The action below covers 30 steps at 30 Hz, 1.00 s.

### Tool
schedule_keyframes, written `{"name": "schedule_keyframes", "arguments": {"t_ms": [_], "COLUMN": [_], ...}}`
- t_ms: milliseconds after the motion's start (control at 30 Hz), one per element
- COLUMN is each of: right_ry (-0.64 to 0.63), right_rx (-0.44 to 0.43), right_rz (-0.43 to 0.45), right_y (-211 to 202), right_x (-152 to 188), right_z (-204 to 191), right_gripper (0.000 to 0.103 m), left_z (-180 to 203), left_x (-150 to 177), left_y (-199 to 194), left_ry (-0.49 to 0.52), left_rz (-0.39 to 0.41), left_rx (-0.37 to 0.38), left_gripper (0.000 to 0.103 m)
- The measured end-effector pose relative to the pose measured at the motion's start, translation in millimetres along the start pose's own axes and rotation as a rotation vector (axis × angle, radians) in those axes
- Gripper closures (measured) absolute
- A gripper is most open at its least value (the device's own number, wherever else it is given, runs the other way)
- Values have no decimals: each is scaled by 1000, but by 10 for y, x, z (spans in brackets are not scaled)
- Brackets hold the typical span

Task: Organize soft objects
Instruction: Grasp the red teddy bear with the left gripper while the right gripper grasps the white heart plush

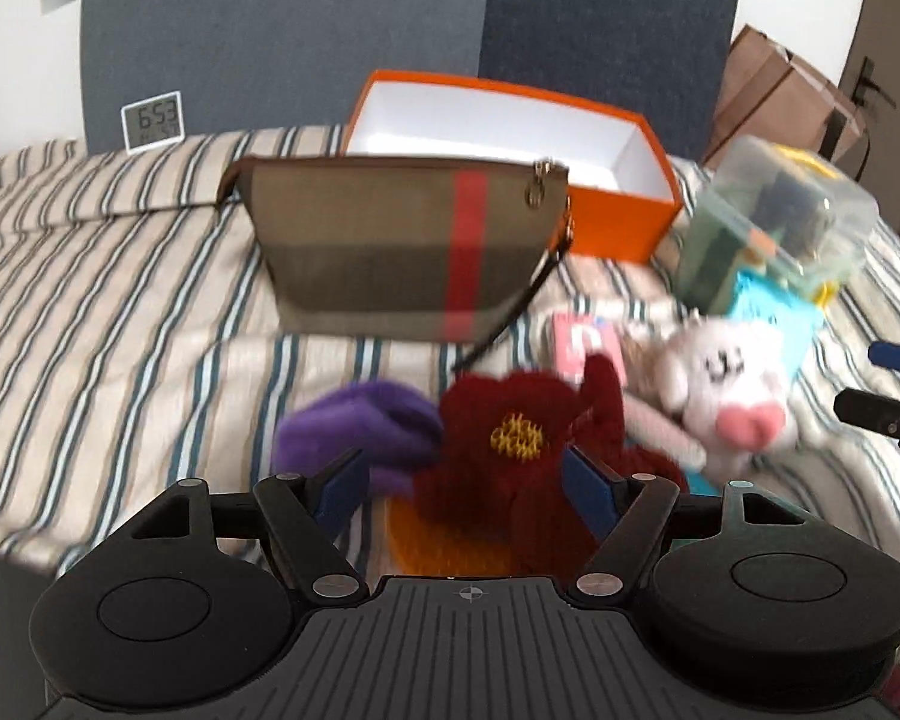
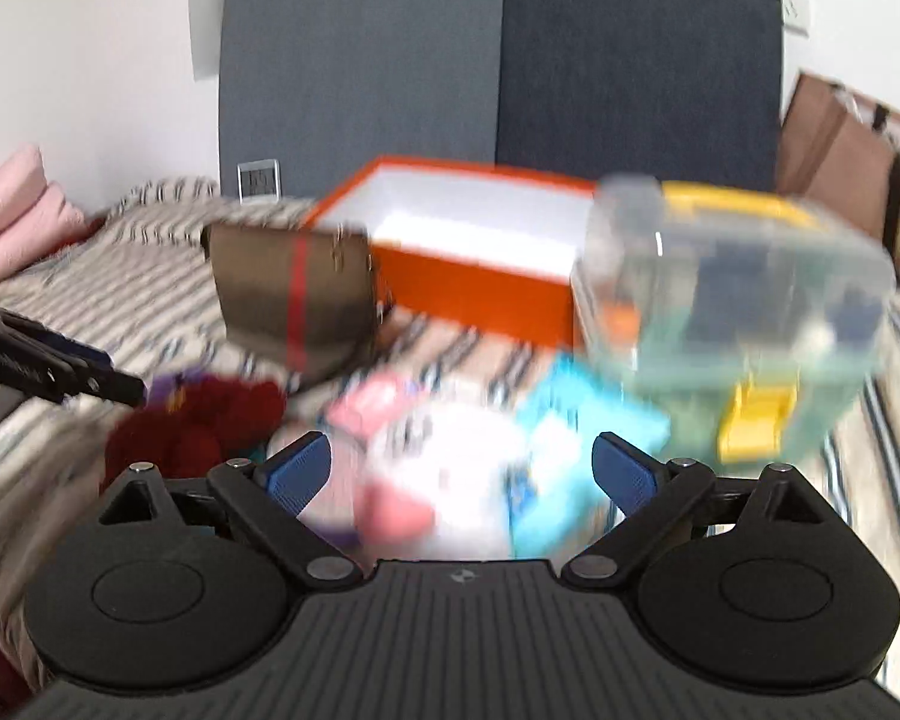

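Both grippers hang spread wide over the striped bed: left gripper above the red knitted flower, right gripper above the white plush toy, neither grasping anything.

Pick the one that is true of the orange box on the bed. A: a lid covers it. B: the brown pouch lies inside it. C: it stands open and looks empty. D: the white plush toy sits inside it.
C: the orange box shows only bare white walls and floor, with no lid on it; the white plush toy and brown pouch sit outside on the striped bed.
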State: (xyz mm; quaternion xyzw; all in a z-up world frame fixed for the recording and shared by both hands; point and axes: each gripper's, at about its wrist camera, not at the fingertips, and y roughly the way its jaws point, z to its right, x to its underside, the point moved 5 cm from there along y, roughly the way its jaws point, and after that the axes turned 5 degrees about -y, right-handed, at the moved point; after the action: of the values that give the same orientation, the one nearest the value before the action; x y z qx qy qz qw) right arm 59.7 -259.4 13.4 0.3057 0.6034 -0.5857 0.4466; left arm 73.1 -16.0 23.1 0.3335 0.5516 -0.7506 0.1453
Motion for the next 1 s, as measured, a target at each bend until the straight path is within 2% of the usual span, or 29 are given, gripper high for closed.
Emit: {"name": "schedule_keyframes", "arguments": {"t_ms": [133, 233, 333, 467, 533, 667, 767, 900, 1000], "right_ry": [144, 239, 171, 85, 67, 26, -35, -101, -134], "right_rx": [5, -36, -10, 17, 27, 26, 20, 37, 43], "right_rz": [-53, -57, -55, -56, -74, -111, -131, -169, -199], "right_y": [15, -27, -20, 48, 155, 369, 490, 658, 751], "right_x": [191, 255, 231, 155, 135, 98, 96, 116, 168], "right_z": [130, 171, 90, 1, -28, -126, -228, -302, -338], "right_gripper": [13, 13, 13, 11, 11, 11, 11, 10, 10], "left_z": [28, 59, 85, 149, 200, 309, 370, 324, 268], "left_x": [61, 84, 0, -202, -271, -291, -268, -205, -159], "left_y": [-81, -127, -151, -167, -86, 160, 333, 538, 617], "left_ry": [20, 8, -1, -45, -47, -29, -22, -43, -87], "left_rz": [9, -4, -9, -4, -21, -91, -144, -208, -240], "left_rx": [-18, 5, 11, 55, 41, -7, 8, -17, 27], "left_gripper": [0, 0, 0, 0, 0, 0, 0, 0, 0]}}
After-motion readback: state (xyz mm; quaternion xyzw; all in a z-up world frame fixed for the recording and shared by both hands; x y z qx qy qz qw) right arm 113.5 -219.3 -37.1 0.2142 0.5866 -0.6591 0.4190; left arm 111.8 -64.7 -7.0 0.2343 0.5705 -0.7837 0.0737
